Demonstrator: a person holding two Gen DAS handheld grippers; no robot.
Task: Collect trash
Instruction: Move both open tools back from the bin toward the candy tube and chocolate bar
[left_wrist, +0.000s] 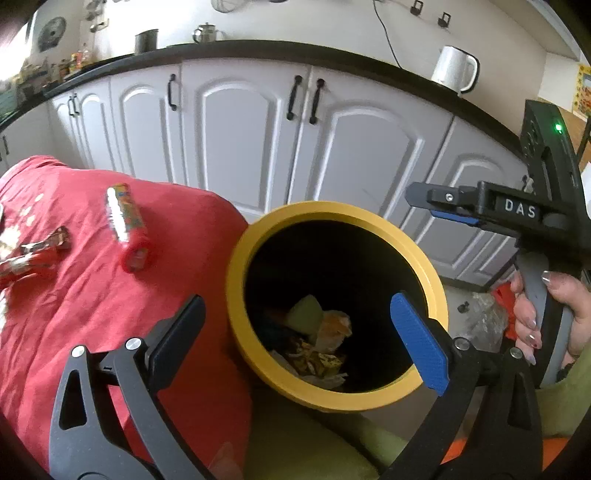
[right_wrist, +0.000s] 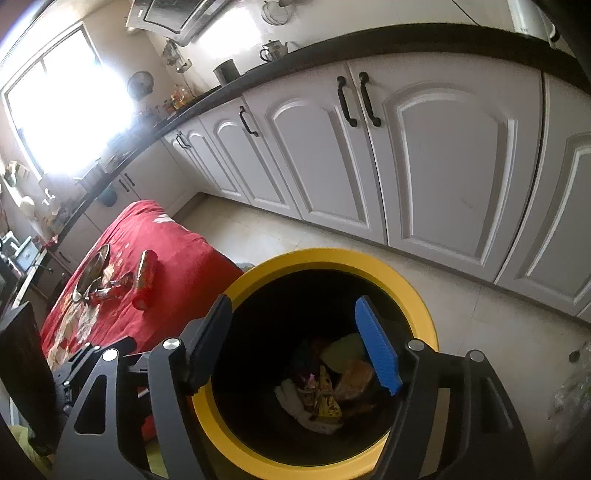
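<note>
From the left wrist view, the left tool (left_wrist: 295, 325) is hanging over the mouth of the yellow-rimmed bin (left_wrist: 432, 280) with its jaws spread wide and nothing between them. Crumpled trash (left_wrist: 317, 339) is lying at the bottom of the bin's dark inside. To the left, a red cloth (left_wrist: 92, 314) is covering the worktop, touching the bin's side, and a red tube-shaped wrapper (left_wrist: 127, 227) and a smaller crumpled wrapper (left_wrist: 33, 256) are lying on it, well apart from the bin. At the right, a hand (left_wrist: 550, 317) is gripping the handle of the right tool (left_wrist: 436, 205), which is reaching in above the bin's far rim.

From the right wrist view, the right tool (right_wrist: 291, 347) is pointing down into the same bin (right_wrist: 417, 291), its jaws standing apart and empty. The trash (right_wrist: 325, 391) is sitting in the bin below them. The red cloth (right_wrist: 177, 258) is lying to the left with the tube wrapper (right_wrist: 144, 278), the small wrapper (right_wrist: 110, 290) and a metal plate (right_wrist: 90, 273) on it. White cabinets (right_wrist: 443, 158) are standing behind.
</note>
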